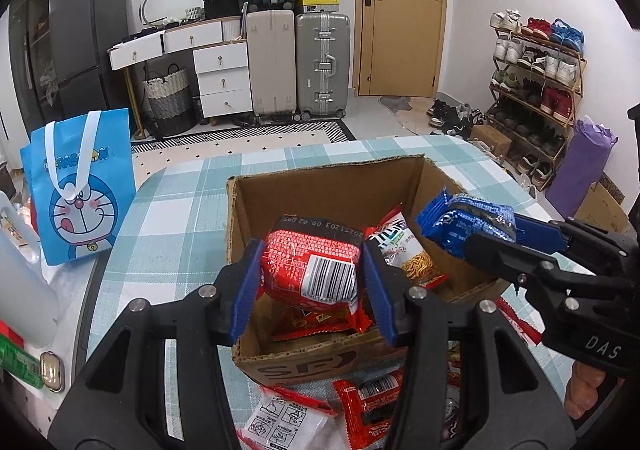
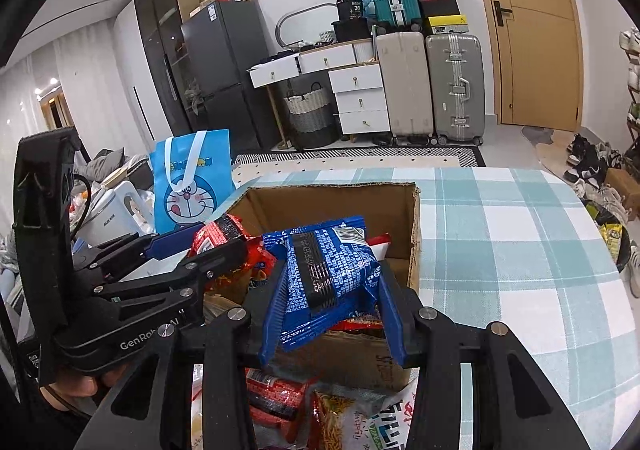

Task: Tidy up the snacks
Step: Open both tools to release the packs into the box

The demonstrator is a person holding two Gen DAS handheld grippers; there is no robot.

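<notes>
An open cardboard box [image 1: 320,186] stands on the checked tablecloth; it also shows in the right wrist view [image 2: 332,202]. My left gripper [image 1: 310,282] is shut on a red snack packet [image 1: 310,262] and holds it over the box's near side. My right gripper [image 2: 330,298] is shut on a blue snack packet [image 2: 328,262] and holds it over the box too; that packet shows at the right in the left wrist view [image 1: 468,222]. Other packets lie inside the box, one with noodle sticks printed on it [image 1: 404,250]. Several loose packets [image 1: 360,410] lie on the table in front of the box.
A blue Doraemon bag [image 1: 82,186] stands at the table's left edge. A white kettle [image 2: 116,214] and clutter sit left of it. Suitcases, drawers and a shoe rack [image 1: 536,90] stand across the room. Checked tablecloth [image 2: 520,250] stretches right of the box.
</notes>
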